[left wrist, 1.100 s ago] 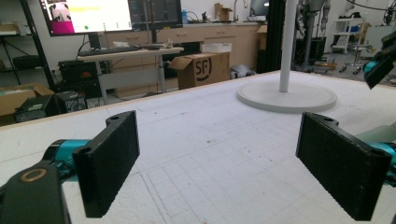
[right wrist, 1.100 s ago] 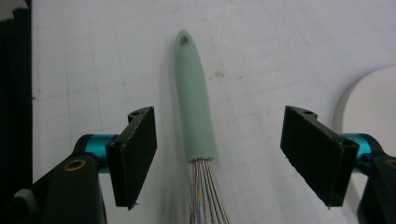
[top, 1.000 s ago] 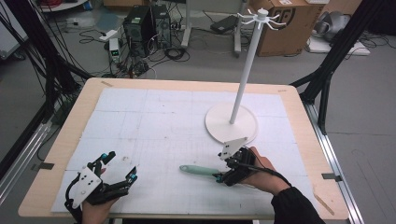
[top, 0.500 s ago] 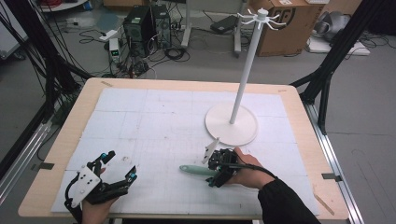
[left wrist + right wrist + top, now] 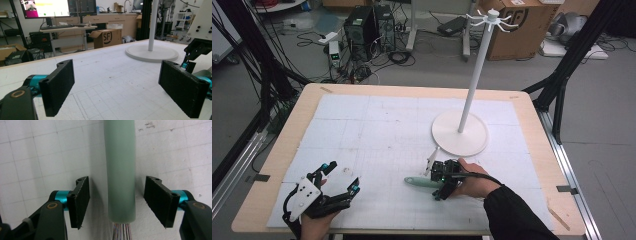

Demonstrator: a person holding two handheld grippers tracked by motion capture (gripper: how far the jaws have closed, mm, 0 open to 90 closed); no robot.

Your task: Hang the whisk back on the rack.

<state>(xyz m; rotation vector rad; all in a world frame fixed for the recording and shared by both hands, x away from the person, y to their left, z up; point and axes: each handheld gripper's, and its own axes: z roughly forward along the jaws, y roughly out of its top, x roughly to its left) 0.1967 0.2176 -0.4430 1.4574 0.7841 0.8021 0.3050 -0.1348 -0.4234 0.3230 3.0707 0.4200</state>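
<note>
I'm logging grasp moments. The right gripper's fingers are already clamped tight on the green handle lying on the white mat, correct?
Not quite. In the right gripper view the fingers stand clear of the green handle, with white mat visible on both sides. The right gripper straddles it, its fingers just closing, not yet clamped.

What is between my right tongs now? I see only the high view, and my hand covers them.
Observer: The green handle lies between the pads of the right tongs. The jaws have just been closing, but a gap remains on each side.
Operator: Which end of it is at the tongs?
Observer: The end where thin wires come out.
Operator: Do the left tongs hold something?
Observer: No, the left tongs are open, with bare white mat between them.
</note>
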